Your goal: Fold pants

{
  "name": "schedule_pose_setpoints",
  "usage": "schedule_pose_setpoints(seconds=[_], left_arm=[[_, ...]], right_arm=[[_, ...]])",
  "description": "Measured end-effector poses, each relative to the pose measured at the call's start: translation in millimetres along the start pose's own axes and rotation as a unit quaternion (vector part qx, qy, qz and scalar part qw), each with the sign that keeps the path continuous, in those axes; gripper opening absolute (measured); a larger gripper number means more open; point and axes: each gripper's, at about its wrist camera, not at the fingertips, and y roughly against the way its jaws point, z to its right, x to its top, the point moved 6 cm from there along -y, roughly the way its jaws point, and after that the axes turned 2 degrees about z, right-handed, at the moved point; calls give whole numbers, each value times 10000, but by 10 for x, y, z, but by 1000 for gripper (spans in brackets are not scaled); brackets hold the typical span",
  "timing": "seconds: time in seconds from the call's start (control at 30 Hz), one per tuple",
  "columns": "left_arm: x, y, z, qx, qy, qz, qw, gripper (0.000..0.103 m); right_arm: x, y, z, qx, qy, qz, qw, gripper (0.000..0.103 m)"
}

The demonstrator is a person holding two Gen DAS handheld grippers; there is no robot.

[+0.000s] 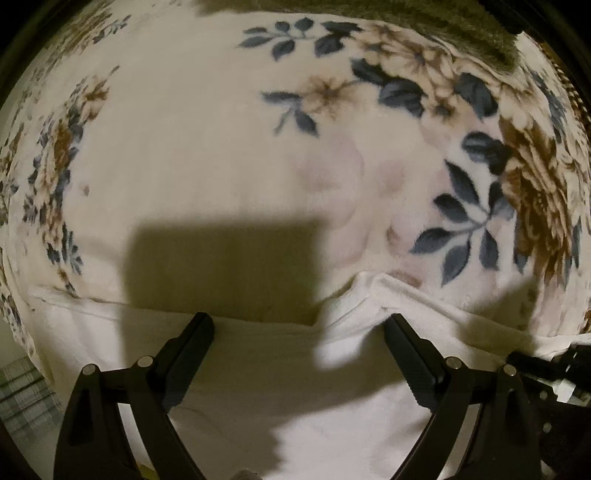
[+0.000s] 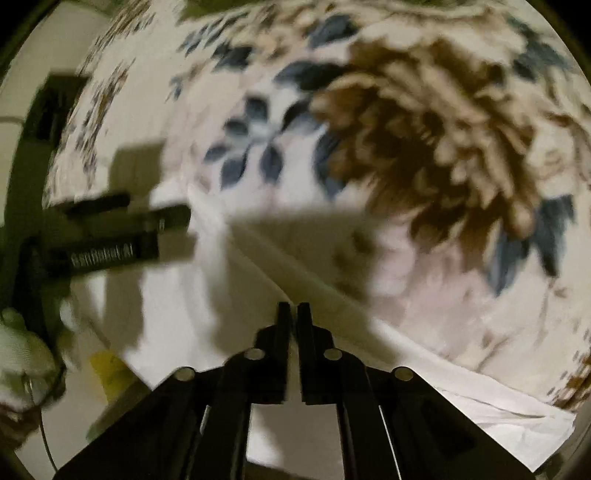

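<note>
The white pants [image 1: 280,354] lie flat on a floral blanket [image 1: 192,140], filling the lower part of the left wrist view. My left gripper [image 1: 299,321] is open, its fingers spread wide just above the pants' far edge, holding nothing. In the right wrist view the pants [image 2: 207,295] spread across the lower half, with an edge running diagonally to the lower right. My right gripper [image 2: 293,306] has its jaws nearly together over that edge; the blur hides whether cloth is pinched between them. The left gripper [image 2: 162,221] shows at the left of the right wrist view.
The blanket [image 2: 424,122] has large brown flowers and blue leaves. An olive green fabric [image 1: 443,26] lies at the blanket's far edge. A gloved hand [image 2: 22,354] holds the left gripper's handle. A yellow object [image 2: 110,373] lies at lower left. Plaid cloth [image 1: 26,398] shows beside the bed.
</note>
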Motion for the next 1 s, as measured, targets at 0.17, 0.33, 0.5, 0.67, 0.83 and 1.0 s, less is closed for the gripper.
schedule_pose_setpoints(seconds=[0.17,0.33,0.5,0.67,0.83,1.0], left_arm=[[30,-2,42,35,-5,-28,10000,96],[43,-18,80,6,44,-6,10000,96],[26,-6,42,-55,107,6,9999,96],[88,-118,53,-6,75,-40,10000,96],[76,88,98,7,16,8,10000,96],[-22,512,332,-268,22,418,9988,96]], right_arm=[[-201,88,286,-6,-95,-201,9998,46],[-285,84,432,-281,81,-206,9994,2],[-233,234,414,-525,-75,121,9985,2],[-91,302,619,-485,-394,280,9977,3],[-178,345,719,-345,-619,236,9972,49],[-779,1108,1405,-151,-2255,989,9691,63]])
